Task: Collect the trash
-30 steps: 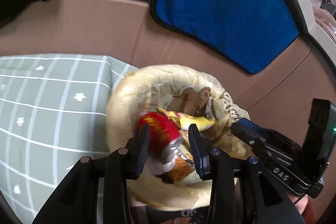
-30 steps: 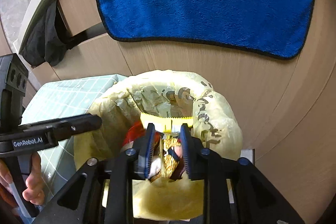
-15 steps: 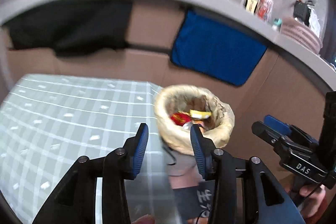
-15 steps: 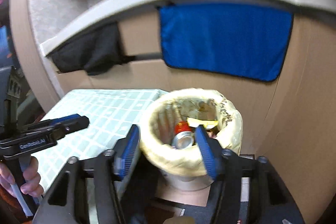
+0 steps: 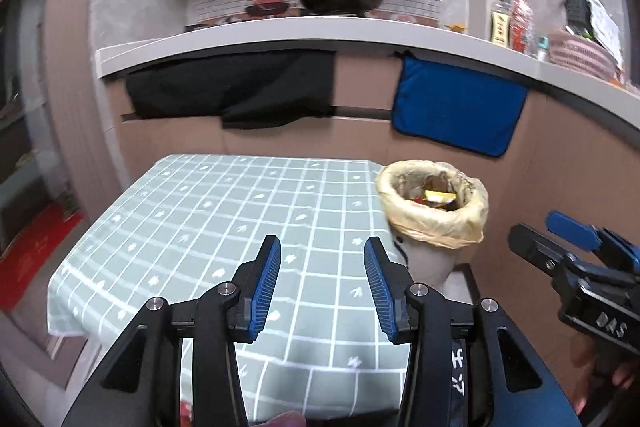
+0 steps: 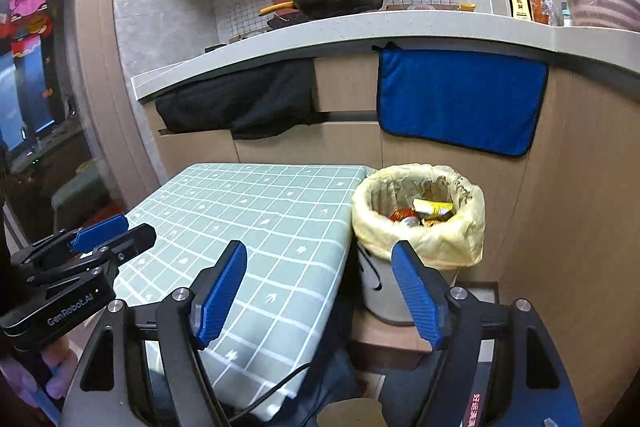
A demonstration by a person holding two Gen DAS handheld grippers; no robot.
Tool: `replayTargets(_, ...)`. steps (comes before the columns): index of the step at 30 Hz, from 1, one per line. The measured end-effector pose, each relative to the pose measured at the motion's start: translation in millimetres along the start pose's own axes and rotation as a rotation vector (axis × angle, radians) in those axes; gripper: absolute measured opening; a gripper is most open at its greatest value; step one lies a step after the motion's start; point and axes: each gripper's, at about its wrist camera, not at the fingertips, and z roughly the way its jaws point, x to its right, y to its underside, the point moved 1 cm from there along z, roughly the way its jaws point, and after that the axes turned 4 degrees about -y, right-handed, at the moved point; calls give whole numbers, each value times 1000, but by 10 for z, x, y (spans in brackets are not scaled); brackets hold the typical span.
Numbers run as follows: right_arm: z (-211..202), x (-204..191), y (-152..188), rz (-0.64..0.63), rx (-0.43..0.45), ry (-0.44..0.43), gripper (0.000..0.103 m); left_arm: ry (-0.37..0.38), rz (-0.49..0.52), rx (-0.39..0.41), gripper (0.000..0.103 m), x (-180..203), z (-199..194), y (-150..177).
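- Nearest, the left gripper point(image 5: 322, 281) is gaping empty over the checked tablecloth point(image 5: 208, 227).
- Alongside, the right gripper point(image 6: 320, 287) is spreading its jaws, nothing between them.
- Beyond, wrappers and a can are lying inside the lined trash bin point(image 6: 416, 239), beside the table.

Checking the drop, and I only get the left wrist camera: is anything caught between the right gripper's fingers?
Observer: No. The right gripper is empty, its fingers opening, above the green checked tablecloth.
Operator: What is the red bit inside the yellow-bagged waste bin?
Observer: A red drink can with a silver top, lying beside a yellow wrapper.
Operator: Any snag hazard close to me?
Observer: A thin black cable trails below the tablecloth's near edge.
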Motion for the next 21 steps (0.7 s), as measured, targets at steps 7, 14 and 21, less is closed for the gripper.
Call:
replayTargets(7, -161, -344, 124, -48, 0, -22, 74, -84, -12, 61, 45, -204, -333, 119)
replayTargets(14, -282, -577, 179, -90, 9, -33, 74, -144, -56, 102, 45, -455, -566, 181)
replayTargets(21, -404, -644, 162, -107, 46, -10, 74, -135, -58, 124, 45, -447, -644, 212)
